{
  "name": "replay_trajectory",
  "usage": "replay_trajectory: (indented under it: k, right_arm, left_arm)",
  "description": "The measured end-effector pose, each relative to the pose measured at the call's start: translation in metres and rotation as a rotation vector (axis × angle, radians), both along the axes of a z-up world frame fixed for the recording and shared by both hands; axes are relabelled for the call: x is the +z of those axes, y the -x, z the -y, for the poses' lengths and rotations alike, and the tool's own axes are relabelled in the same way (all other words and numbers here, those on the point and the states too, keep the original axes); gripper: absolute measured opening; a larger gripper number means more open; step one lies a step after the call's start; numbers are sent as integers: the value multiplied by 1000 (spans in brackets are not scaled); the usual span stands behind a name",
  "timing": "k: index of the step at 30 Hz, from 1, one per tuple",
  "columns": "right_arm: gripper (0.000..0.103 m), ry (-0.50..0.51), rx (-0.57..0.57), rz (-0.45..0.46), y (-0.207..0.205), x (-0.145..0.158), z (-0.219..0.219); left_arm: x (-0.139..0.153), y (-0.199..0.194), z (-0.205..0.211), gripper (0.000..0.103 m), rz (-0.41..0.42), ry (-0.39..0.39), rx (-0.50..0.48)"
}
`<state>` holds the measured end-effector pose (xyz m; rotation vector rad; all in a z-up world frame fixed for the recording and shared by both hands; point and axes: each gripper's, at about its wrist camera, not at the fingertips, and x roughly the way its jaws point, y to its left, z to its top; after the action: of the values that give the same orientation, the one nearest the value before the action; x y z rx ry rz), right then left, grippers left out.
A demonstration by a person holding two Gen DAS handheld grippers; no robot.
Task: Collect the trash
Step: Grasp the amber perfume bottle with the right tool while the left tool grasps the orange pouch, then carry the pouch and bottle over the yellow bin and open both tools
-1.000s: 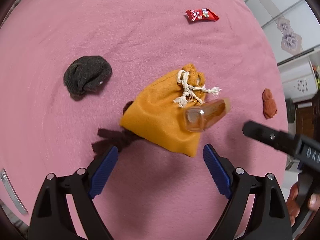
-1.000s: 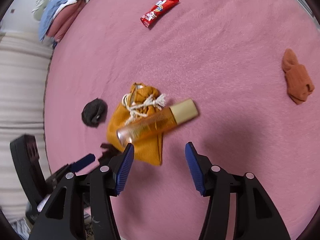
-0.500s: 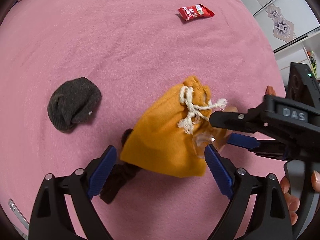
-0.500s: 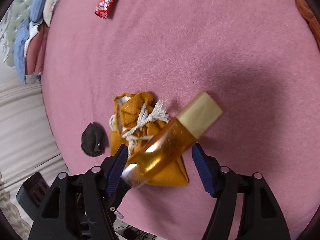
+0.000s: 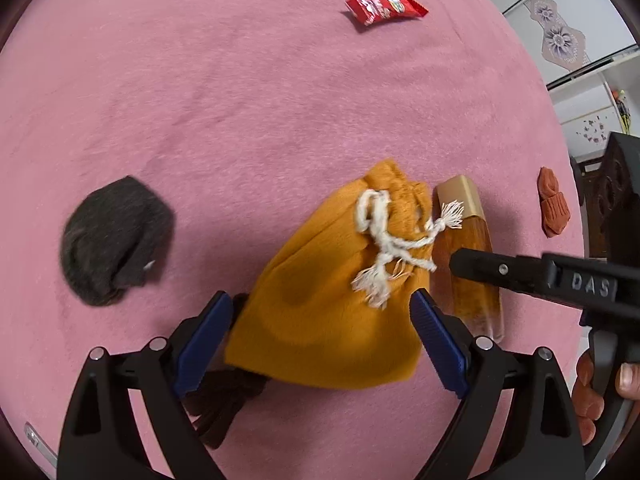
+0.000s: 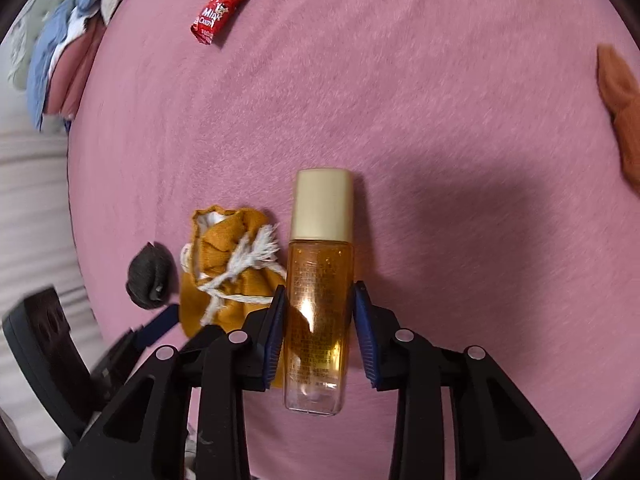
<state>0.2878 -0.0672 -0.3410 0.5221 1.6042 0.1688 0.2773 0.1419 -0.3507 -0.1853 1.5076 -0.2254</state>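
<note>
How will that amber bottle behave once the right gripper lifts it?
The amber bottle looks like smooth, glossy glass, so probably rigid but slippery and breakable. The right gripper brackets its lower half, with the cap far ahead, so it may pivot cap-down.

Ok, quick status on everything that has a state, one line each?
Amber bottle: cap on, lying between the right tool's fingers.
Right tool: closed on the bottle.
Left tool: open, straddling the pouch.
Mustard pouch: lying flat, drawstring knotted, mouth gathered.
Red candy wrapper: flat on the pink blanket, untouched.
Grey sock: balled up.
Orange sock: crumpled.
</note>
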Motion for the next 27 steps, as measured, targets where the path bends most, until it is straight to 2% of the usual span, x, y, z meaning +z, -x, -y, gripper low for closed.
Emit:
replay_trajectory:
  k: [6,8,10,11,13,14,16,19,22,27]
  right_arm:
    - [32,-8,9,23,2,2,19]
    - [32,-2,15,28,4,4,20]
    - [32,-4,16,34,7,6,17]
    - [32,-7,16,35,7,6,16]
    - [32,-3,15,43,10,8,16]
    - [32,0,19,49,11,9,17]
    - [32,6,28,71,15,15,21]
    - [32,24,56,108,23,25,26]
    - [32,45,101,150,34,38,35]
    - [32,74,186,203,55,56,53]
  left_arm:
    - [-13,-12,11,86,-38,-15,29]
    - [-10,-16,18,78,-26,-30,29]
    - [-6,-16,25,64,-24,-63,19]
    - [-3,-14,31,62,-12,-98,13]
    - [2,-11,40,48,6,-123,3]
    - [5,-9,44,44,13,-126,6]
    - [10,-4,50,32,26,-113,17]
    - [18,2,52,26,30,-72,63]
    - [24,11,58,26,10,6,108]
    - [33,28,81,26,-5,60,117]
